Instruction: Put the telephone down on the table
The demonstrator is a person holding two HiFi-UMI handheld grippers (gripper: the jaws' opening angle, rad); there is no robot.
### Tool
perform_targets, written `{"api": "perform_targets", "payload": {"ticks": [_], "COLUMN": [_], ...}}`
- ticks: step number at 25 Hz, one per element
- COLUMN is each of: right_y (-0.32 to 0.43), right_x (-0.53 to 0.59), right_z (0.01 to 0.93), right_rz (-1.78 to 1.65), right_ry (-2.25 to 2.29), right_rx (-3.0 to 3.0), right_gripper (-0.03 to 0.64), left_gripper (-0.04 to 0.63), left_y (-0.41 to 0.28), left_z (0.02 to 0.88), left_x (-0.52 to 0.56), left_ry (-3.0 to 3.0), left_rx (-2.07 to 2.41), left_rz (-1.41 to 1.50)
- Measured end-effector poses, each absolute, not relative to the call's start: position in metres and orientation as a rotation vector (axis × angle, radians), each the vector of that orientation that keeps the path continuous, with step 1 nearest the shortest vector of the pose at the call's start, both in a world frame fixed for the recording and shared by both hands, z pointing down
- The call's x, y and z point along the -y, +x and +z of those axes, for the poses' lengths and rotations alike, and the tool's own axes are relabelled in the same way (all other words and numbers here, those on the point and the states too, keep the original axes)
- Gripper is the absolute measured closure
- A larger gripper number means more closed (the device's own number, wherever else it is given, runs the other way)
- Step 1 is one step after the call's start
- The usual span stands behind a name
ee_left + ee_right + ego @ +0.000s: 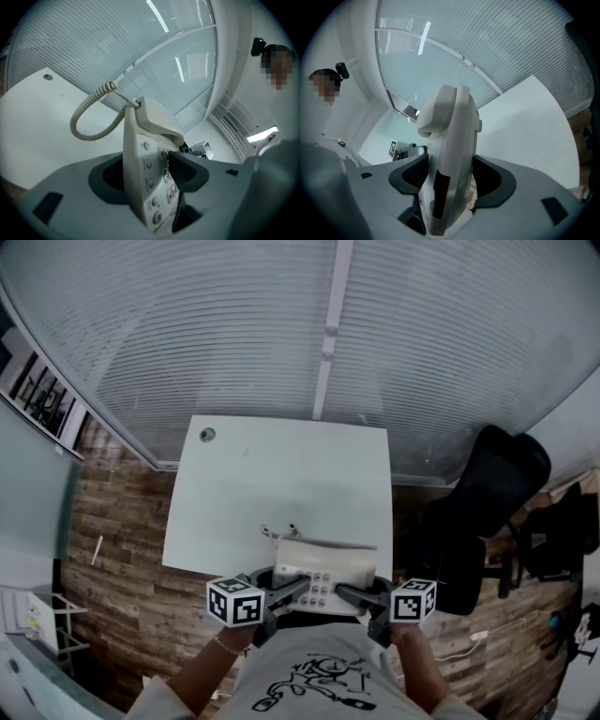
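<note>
A white desk telephone [323, 570] with its handset on the cradle hangs over the near edge of the white table [281, 474], held from both sides. My left gripper [289, 590] is shut on the phone's left end, one pad pressing the keypad face [151, 183]. The coiled cord [89, 117] loops out from the phone above the tabletop. My right gripper [354, 594] is shut on the right end, with the phone body [452, 154] standing upright between its dark pads. I cannot tell whether the phone's underside touches the table.
A round cable hole [207, 435] sits at the table's far left corner. Behind the table runs a glass wall with blinds [328, 324]. A black office chair [487, 493] stands to the right, on the wooden floor [112, 549].
</note>
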State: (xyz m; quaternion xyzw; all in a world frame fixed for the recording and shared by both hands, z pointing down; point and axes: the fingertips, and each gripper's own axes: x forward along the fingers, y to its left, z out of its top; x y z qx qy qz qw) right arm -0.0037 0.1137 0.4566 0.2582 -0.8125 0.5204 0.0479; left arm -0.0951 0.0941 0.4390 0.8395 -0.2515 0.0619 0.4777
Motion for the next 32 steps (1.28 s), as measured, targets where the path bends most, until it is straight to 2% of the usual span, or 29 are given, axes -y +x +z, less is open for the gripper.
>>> {"api": "perform_targets", "payload": {"ticks": [15,32], "right_y": [0.025,0.094], "right_x": [-0.081,-0.011], "right_z": [0.46,0.468], "right_rz": [1.58,1.583], "right_ry": [0.75,0.698], "right_rx": [2.496,2.497], "right_gripper": [0.305,0.305], "left_gripper": [0.345,0.345], "left_y": [-0.067,0.002], "left_z": [0.441,0.449], "left_x": [-0.065,0.002], "left_ry": [2.028,2.0], "left_rx": [0.641,0.68], "left_rz": [0.155,0.152]}}
